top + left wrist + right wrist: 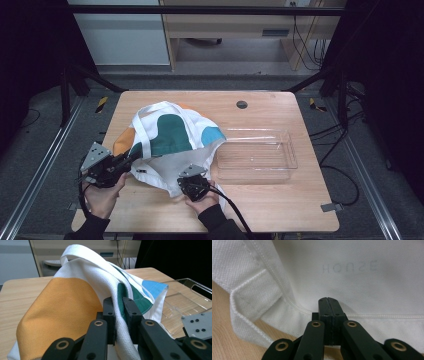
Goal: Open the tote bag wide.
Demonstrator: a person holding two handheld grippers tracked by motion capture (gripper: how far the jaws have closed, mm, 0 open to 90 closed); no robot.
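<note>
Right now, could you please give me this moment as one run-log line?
left gripper: shut on bag strap | right gripper: shut on tote bag hem | clear tray: beside bag | table

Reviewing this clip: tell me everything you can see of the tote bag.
The tote bag is white woven cloth with orange, dark green and blue patches and white strap handles. It lies crumpled on the wooden table, its right edge at the clear plastic tray. Faint mirrored lettering shows through the cloth in the right gripper view. The left gripper is shut on a strap; the right gripper is shut at the near hem.
</note>
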